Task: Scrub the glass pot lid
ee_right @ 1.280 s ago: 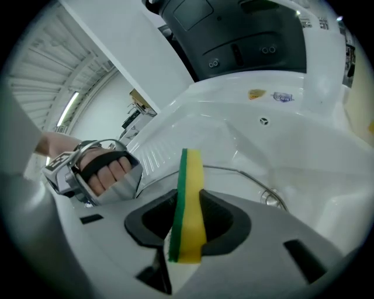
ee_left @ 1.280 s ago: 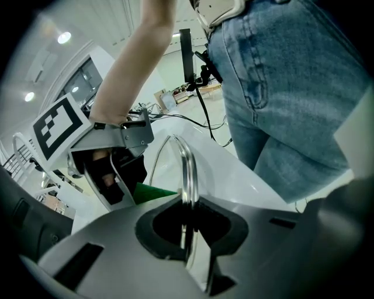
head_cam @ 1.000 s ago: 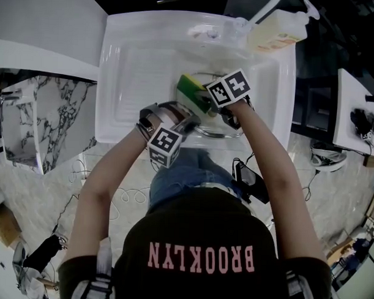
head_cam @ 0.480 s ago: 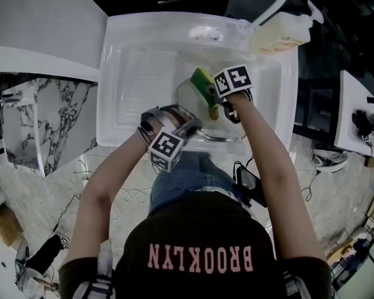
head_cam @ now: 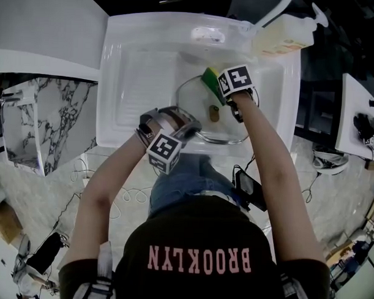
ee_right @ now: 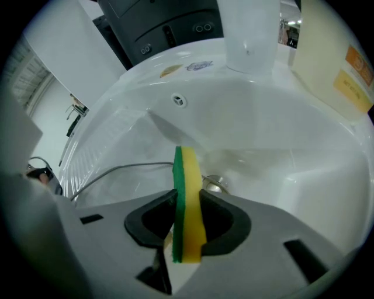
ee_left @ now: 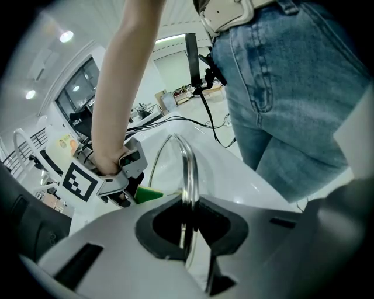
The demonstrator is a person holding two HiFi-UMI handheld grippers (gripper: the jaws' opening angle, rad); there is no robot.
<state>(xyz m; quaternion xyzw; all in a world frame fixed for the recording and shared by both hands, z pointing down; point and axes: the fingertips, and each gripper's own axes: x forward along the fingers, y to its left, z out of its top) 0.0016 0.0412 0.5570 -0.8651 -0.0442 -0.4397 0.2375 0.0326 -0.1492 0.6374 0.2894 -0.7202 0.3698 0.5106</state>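
Sink (head_cam: 135, 64), white, taken as the reference. Glass pot lid (head_cam: 197, 106) sits in the sink's right half, its brownish knob (head_cam: 214, 113) facing up toward the head camera. Left gripper (head_cam: 186, 128) is at the sink's near edge; its jaws are pressed onto the metal rim of the lid, and in the left gripper view the rim runs upright through the gap. Right gripper (head_cam: 218, 87) is over the far part of the lid, toward the back of the sink; its jaws pinch a yellow-and-green sponge (ee_right: 187, 198) held on edge, green side left. Whether the sponge touches the glass cannot be told. Soap bottle (head_cam: 280, 32) stands at the sink's back right corner.
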